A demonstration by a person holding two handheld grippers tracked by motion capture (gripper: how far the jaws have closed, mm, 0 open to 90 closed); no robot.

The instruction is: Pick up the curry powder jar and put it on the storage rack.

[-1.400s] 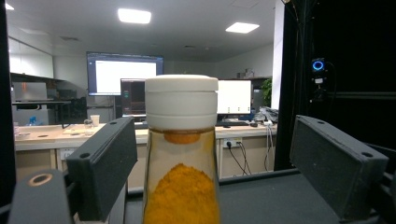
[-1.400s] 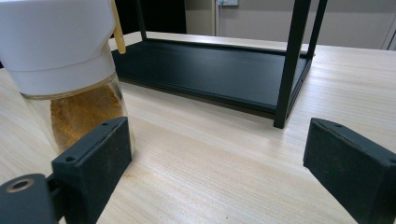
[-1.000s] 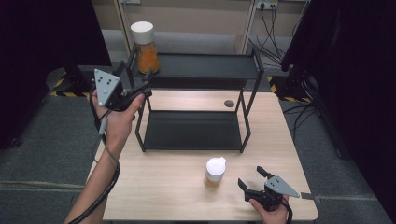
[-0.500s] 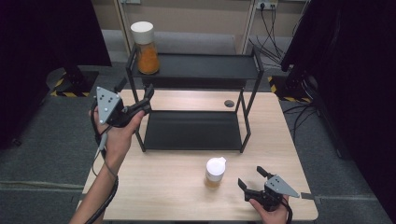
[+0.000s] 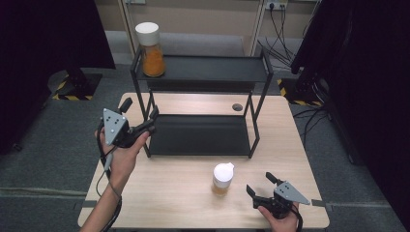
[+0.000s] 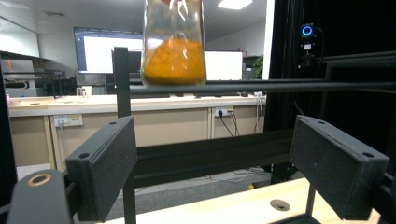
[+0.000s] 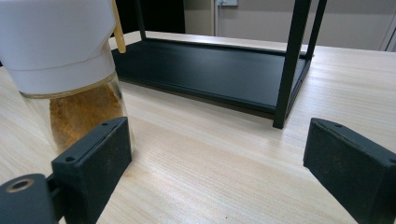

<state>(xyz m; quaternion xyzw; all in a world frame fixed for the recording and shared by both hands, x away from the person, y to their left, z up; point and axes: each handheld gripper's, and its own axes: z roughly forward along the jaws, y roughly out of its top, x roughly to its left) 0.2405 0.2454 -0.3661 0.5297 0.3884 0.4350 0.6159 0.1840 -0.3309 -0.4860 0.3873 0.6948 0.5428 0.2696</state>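
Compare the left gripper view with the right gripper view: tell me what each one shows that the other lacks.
Left gripper view: the tall jar of orange powder standing on the rack's top shelf, with a long counter and lit screens behind.

Right gripper view: the small white-capped jar standing on the table, close beside one jaw but not between the two, and the rack's bottom shelf.

Shared: each looks along its own two black jaws, standing wide open with nothing gripped, and each takes in part of the black rack and the wooden tabletop.
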